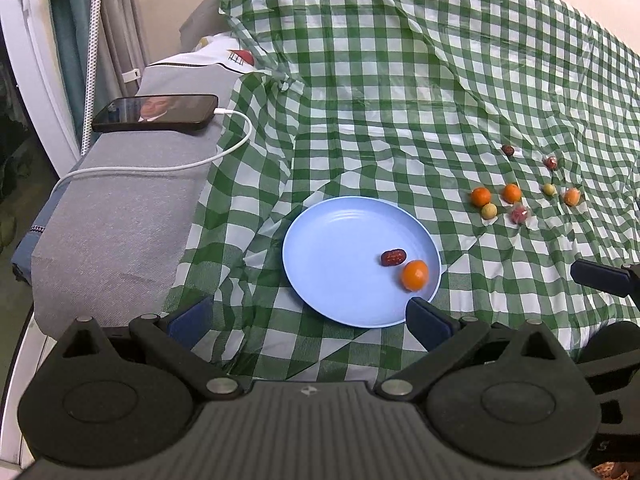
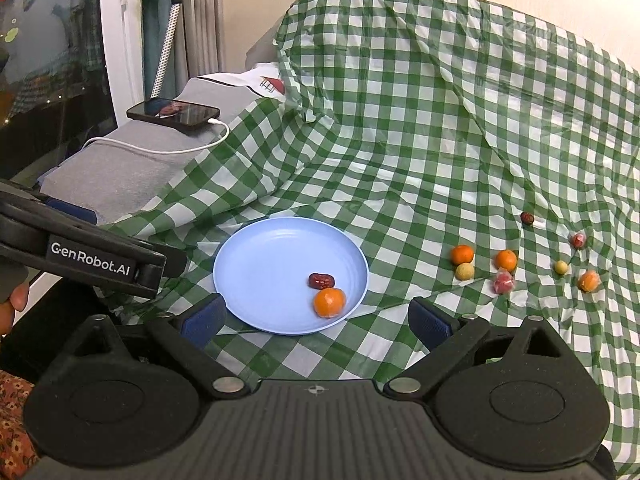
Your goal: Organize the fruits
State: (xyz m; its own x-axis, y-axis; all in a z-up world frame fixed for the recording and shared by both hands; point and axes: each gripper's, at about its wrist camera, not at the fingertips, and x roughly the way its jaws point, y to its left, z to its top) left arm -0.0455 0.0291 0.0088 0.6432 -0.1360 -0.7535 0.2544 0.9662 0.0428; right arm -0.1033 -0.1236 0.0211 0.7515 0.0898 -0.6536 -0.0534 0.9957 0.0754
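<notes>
So both of your tongs are wide open with nothing in them. Your left tongs (image 1: 308,318) hover over the near edge of the blue plate (image 1: 332,240), its right pad sitting right over the plate's near rim in the left wrist view. Your right tongs (image 2: 318,320) hang just in front of the same plate (image 2: 260,256), near rim between the pads.

The plate sits on the green-and-white checkered cloth (image 1: 400,100), and it's got two things on it: a dark red date (image 1: 393,257) and an orange mandarin (image 1: 415,275), touching or nearly so, both toward the plate's right near side. In the right wrist view it's the same pair, date (image 2: 321,280) just behind the mandarin (image 2: 329,302).

The other fruit is loose on the cloth, well right of the plate. From your right camera: a mandarin (image 2: 462,255) with a pale yellowish round fruit (image 2: 465,271) right against it, another mandarin (image 2: 506,259), a pinkish wrapped-looking one (image 2: 504,282) just in front of that, a small yellow one (image 2: 561,267), an orange one in clear wrap (image 2: 589,281), a red wrapped one (image 2: 578,239) and a dark date (image 2: 527,218) farthest back.

Off to the left there's a phone (image 1: 156,113) with its screen lit, lying on a gray cushion (image 1: 120,216) with a white cable (image 1: 200,160) plugged in.
</notes>
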